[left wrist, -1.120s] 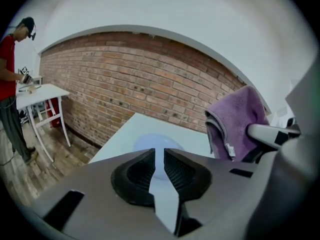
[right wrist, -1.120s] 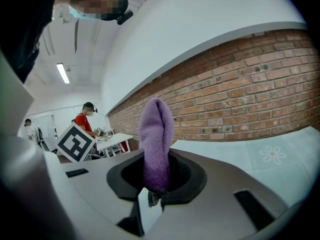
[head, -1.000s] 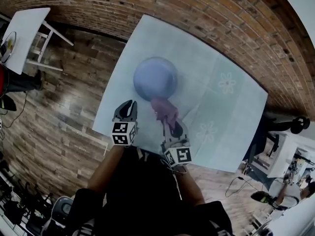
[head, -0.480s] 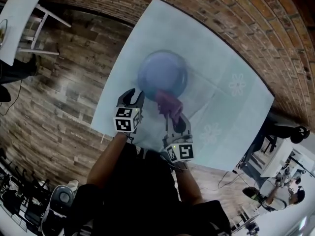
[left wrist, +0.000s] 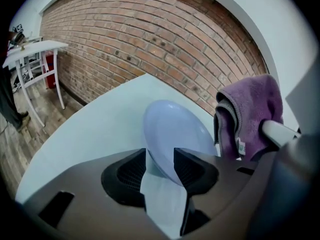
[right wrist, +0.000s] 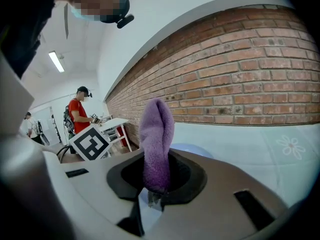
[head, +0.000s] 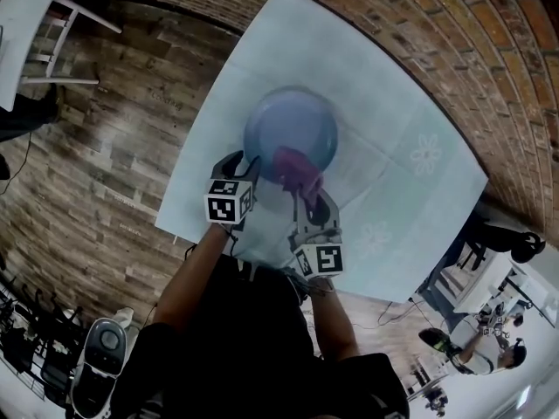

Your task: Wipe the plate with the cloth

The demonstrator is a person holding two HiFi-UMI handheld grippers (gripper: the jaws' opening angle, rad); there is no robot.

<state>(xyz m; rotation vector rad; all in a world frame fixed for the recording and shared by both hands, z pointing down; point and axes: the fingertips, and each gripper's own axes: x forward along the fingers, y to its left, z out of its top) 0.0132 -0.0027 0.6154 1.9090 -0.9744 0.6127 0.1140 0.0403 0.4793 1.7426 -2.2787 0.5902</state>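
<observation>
— Entry one, the plate: where is it?
— Blue plate, near the middle of the table. Its near rim sits between the jaws of your left tongs, which have just been opening and stand wide apart.
— Entry two, the cloth?
— Purple cloth, clamped in your right tongs. It stands folded upright over the plate's near rim, just beside your left tongs.

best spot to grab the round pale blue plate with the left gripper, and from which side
Take the round pale blue plate by its near rim, coming in low from the person's side. It lies flat, so only the raised edge offers a pinch. The left gripper has just been opening; its fingers seem to straddle that rim without pressing.
</observation>
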